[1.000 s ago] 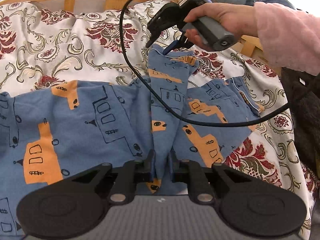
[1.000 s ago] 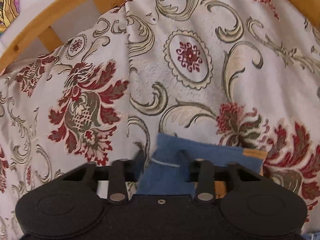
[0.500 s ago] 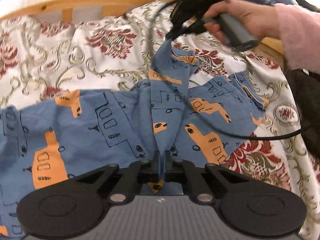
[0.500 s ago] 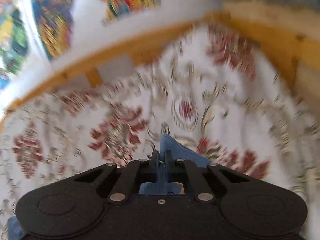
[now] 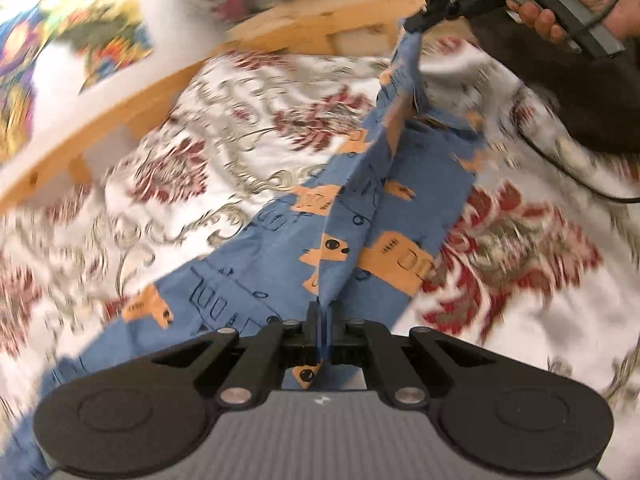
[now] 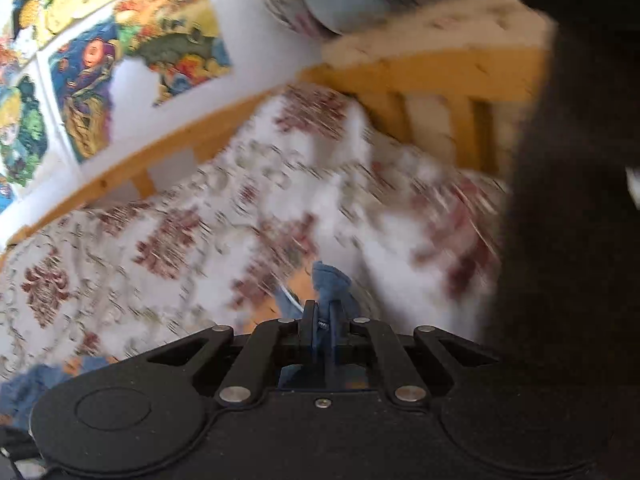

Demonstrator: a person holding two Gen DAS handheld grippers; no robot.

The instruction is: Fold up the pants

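Observation:
The blue pants with orange truck prints hang stretched over the floral bedspread. My left gripper is shut on one fold of the fabric at the near end. My right gripper, held by a hand at the top right, is shut on the far corner and holds it up. In the right wrist view the right gripper pinches a bunched blue edge of the pants. The fabric runs taut as a ridge between the two grippers.
A wooden bed rail runs behind the bedspread, with a wall of colourful pictures beyond. A black cable trails from the right gripper. Dark fabric fills the right side.
Both grippers have lifted and swung the pants up off the bedspread. The right gripper has closed on the corner and risen. The views are now motion blurred.

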